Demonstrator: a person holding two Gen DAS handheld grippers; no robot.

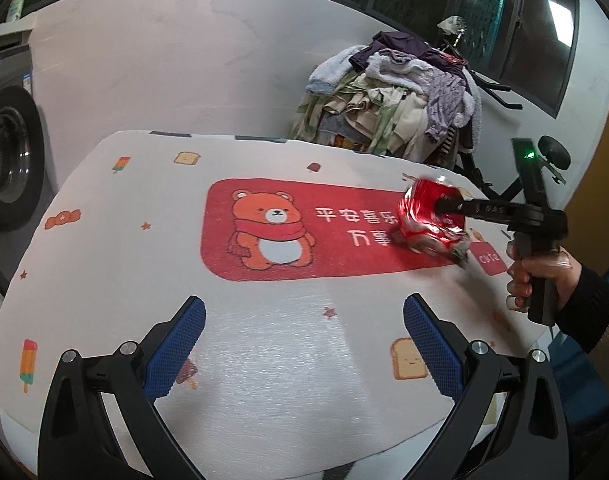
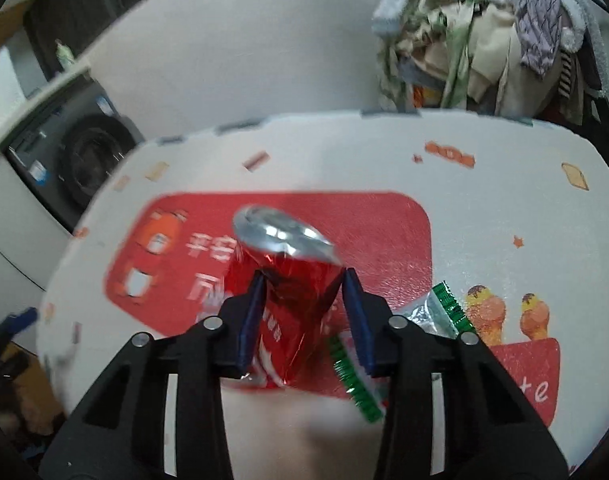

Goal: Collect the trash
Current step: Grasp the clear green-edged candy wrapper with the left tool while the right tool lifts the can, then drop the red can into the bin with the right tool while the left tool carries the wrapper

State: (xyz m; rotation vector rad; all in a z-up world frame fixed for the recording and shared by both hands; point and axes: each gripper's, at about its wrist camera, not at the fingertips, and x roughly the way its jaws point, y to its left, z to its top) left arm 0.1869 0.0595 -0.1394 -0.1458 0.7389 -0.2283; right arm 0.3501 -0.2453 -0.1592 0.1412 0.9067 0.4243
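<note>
Left wrist view: the left gripper (image 1: pixel 304 344) hangs over the near part of the table (image 1: pixel 104 200) with its jaws wide apart and nothing between them. Ahead and to its right, the right gripper (image 1: pixel 450 206) pinches a crushed red can (image 1: pixel 428 220), which looks lifted just off the cloth; blur hides whether it touches. The judged step is carrying the can off as trash. No bin shows, so the next move calls for finding one.

Right wrist view: the right gripper (image 2: pixel 304 312) is clamped on the can (image 2: pixel 288 280), silver top pointing away. A green wrapper (image 2: pixel 444 308) lies just below and right of the fingers, not yet collected. Open tabletop runs ahead; a laundry pile (image 2: pixel 484 40) stands beyond the far edge.
</note>
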